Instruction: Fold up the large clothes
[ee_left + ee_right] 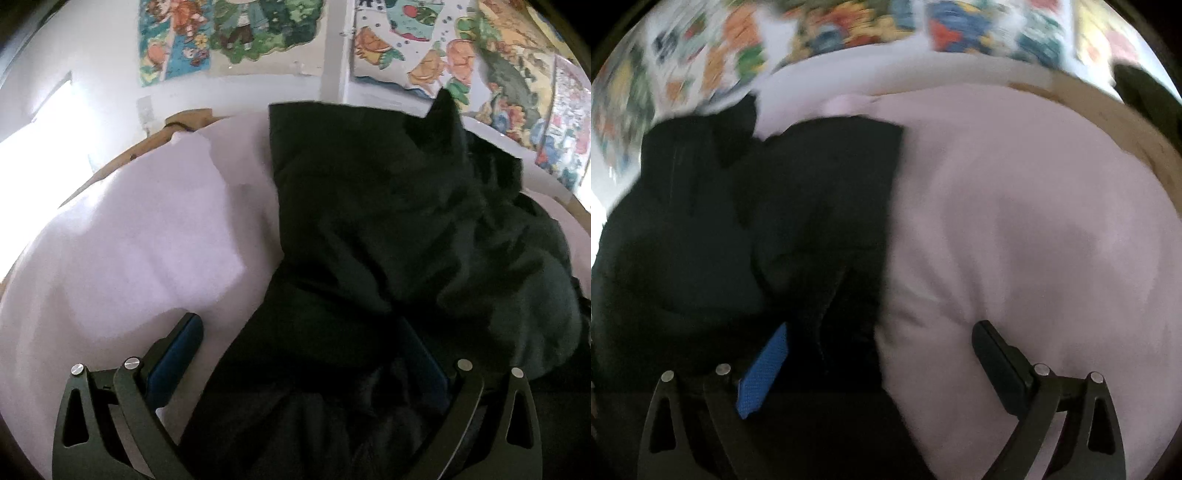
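A large black garment (388, 229) lies crumpled on a pale pink sheet (147, 240). In the left wrist view it fills the centre and right. My left gripper (301, 332) is open, its jaws wide apart over the garment's near edge, with black cloth lying between them. In the right wrist view the garment (738, 221) fills the left half and the sheet (1034, 221) the right. My right gripper (882, 338) is open, its left blue pad (764, 373) against the black cloth and its right finger (1001, 362) over the sheet. That view is blurred.
The sheet covers a surface with a tan wooden edge (122, 158), also at the right in the right wrist view (1126, 122). Colourful cartoon posters (229, 33) hang on the white wall behind. A bright window (26, 147) is at the left.
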Tool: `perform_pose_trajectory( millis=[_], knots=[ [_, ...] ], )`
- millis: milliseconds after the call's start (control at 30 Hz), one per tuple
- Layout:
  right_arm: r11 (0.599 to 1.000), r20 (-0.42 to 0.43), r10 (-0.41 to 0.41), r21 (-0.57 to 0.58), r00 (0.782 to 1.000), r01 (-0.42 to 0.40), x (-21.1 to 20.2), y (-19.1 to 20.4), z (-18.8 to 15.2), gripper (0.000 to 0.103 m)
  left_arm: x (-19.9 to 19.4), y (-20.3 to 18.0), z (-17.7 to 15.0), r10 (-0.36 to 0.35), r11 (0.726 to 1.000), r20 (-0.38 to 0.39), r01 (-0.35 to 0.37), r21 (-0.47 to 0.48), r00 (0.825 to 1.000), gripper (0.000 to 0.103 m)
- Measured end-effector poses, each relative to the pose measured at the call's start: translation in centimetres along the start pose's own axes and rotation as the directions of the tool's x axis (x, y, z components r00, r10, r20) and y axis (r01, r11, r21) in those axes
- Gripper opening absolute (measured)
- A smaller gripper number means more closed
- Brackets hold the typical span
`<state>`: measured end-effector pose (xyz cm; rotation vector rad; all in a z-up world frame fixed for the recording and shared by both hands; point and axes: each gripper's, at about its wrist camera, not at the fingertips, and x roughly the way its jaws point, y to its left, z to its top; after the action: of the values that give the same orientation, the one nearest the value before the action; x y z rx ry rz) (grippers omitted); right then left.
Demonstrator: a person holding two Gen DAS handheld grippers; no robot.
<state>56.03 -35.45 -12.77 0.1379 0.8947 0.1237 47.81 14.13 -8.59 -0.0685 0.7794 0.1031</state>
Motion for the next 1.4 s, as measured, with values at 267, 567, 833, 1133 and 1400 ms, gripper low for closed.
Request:
perform_pose_trajectory(
  millis=[267, 567, 833, 1133, 1400],
  knots=[
    [0.972, 0.129, -0.133, -0.177, 0.983, 0.155, -2.3, 0.6, 2.0, 0.098, -2.3, -0.3, 4.6, -0.013, 0.996, 0.072, 0.007, 0.088, 0.997, 0.102],
    [0.981, 0.227, 0.189, -0.084, 0.955, -0.174, -1.3, 6.6, 9.5, 0.098, 1.4, -5.5, 13.8, -0.302, 0.951, 0.121, 0.290, 0.105, 0.946, 0.102],
    [0.942, 0.172, 0.335, -0.037, 0.926, -0.333, 5.3, 12.5, 13.4, 0.098, 6.1, -10.4, 20.9, -0.340, 0.940, 0.142, 0.335, 0.062, 0.929, 0.102],
    [0.912, 0.213, 0.377, 0.086, 0.902, -0.402, 8.4, 13.0, 15.3, 0.043, 8.3, -11.2, 22.2, -0.376, 0.923, 0.196, 0.386, -0.009, 0.905, 0.088],
    [0.917, 0.248, 0.388, -0.008, 0.888, -0.398, 5.5, 13.4, 13.5, 0.012, 7.1, -10.4, 21.9, -0.355, 0.929, 0.138, 0.365, -0.055, 0.925, 0.002]
  ],
)
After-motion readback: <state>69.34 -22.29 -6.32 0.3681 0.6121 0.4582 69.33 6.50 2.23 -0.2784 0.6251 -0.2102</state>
